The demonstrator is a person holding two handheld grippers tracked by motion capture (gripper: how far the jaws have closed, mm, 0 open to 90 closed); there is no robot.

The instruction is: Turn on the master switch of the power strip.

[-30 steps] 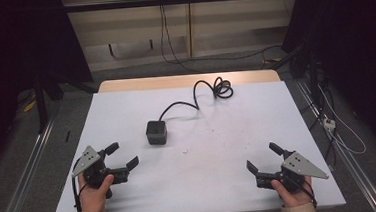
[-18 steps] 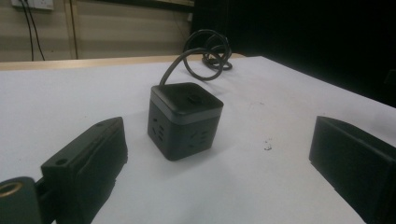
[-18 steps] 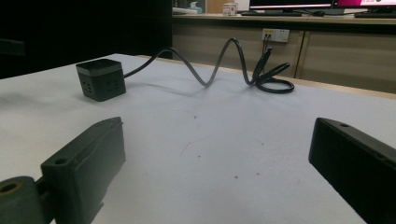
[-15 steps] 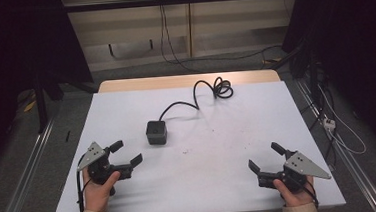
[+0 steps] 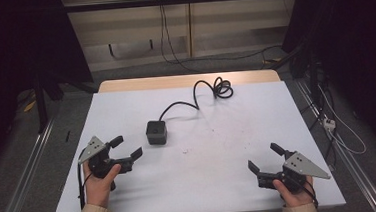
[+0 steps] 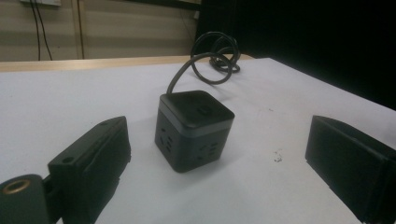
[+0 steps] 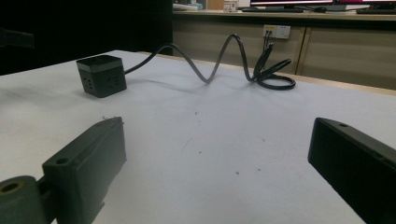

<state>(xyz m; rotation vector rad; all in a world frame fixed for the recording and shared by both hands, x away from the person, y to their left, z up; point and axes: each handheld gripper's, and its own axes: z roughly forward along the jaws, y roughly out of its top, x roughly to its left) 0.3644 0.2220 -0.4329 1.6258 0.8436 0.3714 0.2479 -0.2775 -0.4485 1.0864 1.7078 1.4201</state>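
A black cube power socket (image 5: 156, 132) sits on the white table (image 5: 228, 133), a little left of its middle. Its black cable (image 5: 195, 98) runs back to a coil (image 5: 222, 88) near the far edge. My left gripper (image 5: 127, 146) is open at the front left, its jaws pointing at the cube from a short way off. In the left gripper view the cube (image 6: 194, 128) stands just beyond the two spread jaws. My right gripper (image 5: 264, 157) is open near the front right, with nothing between its jaws. The right gripper view has the cube (image 7: 101, 75) far off at the left.
The cable coil (image 7: 273, 74) lies by the table's wooden back edge (image 5: 189, 80). Metal rails (image 5: 21, 183) run along the floor on both sides. A wall with sockets and hanging wires (image 5: 163, 32) stands behind the table.
My left gripper has moved forward and to the right, closer to the cube. The right gripper has barely shifted.
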